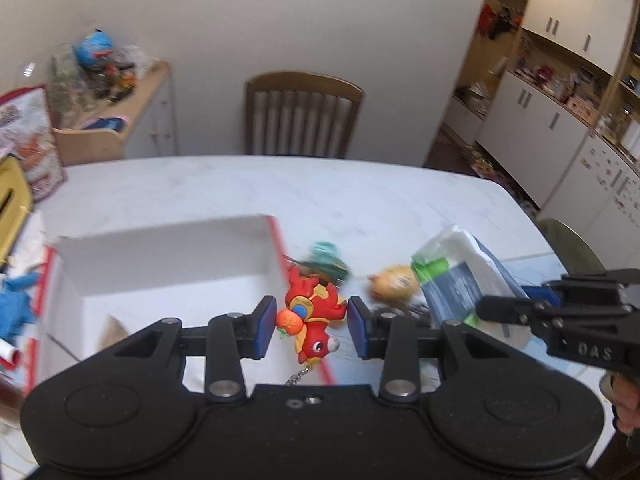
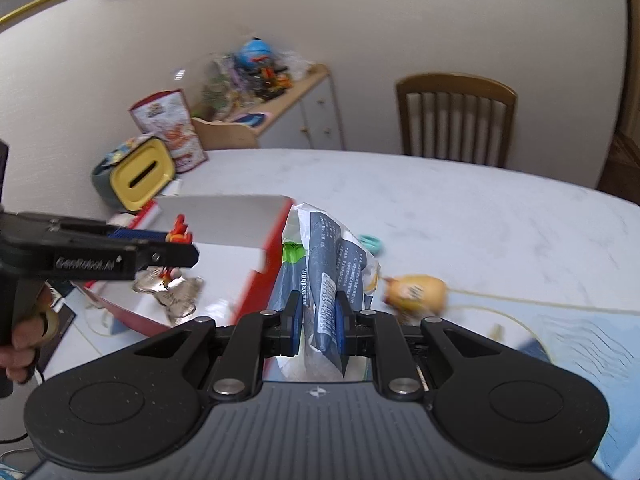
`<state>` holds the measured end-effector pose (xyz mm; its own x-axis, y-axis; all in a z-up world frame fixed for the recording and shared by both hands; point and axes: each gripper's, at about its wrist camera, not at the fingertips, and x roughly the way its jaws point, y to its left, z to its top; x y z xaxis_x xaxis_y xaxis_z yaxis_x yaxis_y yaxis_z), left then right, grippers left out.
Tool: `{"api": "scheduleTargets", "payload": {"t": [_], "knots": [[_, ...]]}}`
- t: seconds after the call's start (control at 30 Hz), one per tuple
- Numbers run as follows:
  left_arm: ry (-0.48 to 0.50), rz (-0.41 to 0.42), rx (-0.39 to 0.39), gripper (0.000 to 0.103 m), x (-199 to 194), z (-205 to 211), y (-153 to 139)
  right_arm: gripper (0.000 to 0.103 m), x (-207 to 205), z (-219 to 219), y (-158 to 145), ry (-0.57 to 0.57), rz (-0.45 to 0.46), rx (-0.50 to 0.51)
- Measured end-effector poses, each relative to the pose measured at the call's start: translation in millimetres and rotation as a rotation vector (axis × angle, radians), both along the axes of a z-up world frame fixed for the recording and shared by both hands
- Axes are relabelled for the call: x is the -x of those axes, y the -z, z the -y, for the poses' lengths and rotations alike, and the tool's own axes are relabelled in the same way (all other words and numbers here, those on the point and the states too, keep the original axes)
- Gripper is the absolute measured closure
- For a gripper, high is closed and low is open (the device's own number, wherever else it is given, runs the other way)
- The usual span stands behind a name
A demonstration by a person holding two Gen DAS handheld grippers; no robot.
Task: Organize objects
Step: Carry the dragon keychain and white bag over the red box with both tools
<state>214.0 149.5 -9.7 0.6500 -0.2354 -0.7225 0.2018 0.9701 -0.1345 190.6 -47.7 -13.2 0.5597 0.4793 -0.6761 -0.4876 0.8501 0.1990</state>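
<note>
A red fish toy (image 1: 310,312) with a key chain sits between the blue pads of my left gripper (image 1: 312,326), which is shut on it above the right edge of the white box (image 1: 168,248) with red trim. In the right wrist view the same toy (image 2: 179,232) pokes out of the left gripper (image 2: 176,254) over the box (image 2: 224,220). My right gripper (image 2: 318,320) is shut on a blue and white plastic packet (image 2: 324,256), held upright just right of the box. A yellow toy (image 2: 416,290) and a teal toy (image 1: 326,260) lie on the table.
The white marble table (image 1: 360,192) stretches beyond toward a wooden chair (image 1: 302,116). A yellow-lidded container (image 2: 140,176), a printed snack bag (image 2: 168,128) and a blue toy (image 1: 16,304) crowd the left side. Crumpled foil (image 2: 172,292) lies below the left gripper. A person's hand (image 2: 24,336) grips the left handle.
</note>
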Motion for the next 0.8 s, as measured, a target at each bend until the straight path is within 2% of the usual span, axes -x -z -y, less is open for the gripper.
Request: {"api": "scheduleTargets", "payload": {"t": [0.17, 0.33, 0.6, 0.8], "knots": [[-0.04, 0.011, -0.035, 0.066, -11.2, -36.3, -4.9, 0.087, -3.4, -47.9, -9.7, -0.048, 0.032, 0.01], [-0.065, -0.005, -0.081, 0.066, -24.6, -66.3, 4.8, 0.087, -10.6, -96.4, -5.9, -0.082, 0.03, 0.025], [-0.077, -0.062, -0.117, 0.066, -55.8, -101.8, 31.4, 0.087, -26.1, -167.4, 23.7, -0.127, 0.006, 0.098], [-0.077, -0.096, -0.124, 0.066, -76.5, -113.5, 50.9, 0.087, -41.4, -198.3, 55.2, -0.118, -0.033, 0.157]]}}
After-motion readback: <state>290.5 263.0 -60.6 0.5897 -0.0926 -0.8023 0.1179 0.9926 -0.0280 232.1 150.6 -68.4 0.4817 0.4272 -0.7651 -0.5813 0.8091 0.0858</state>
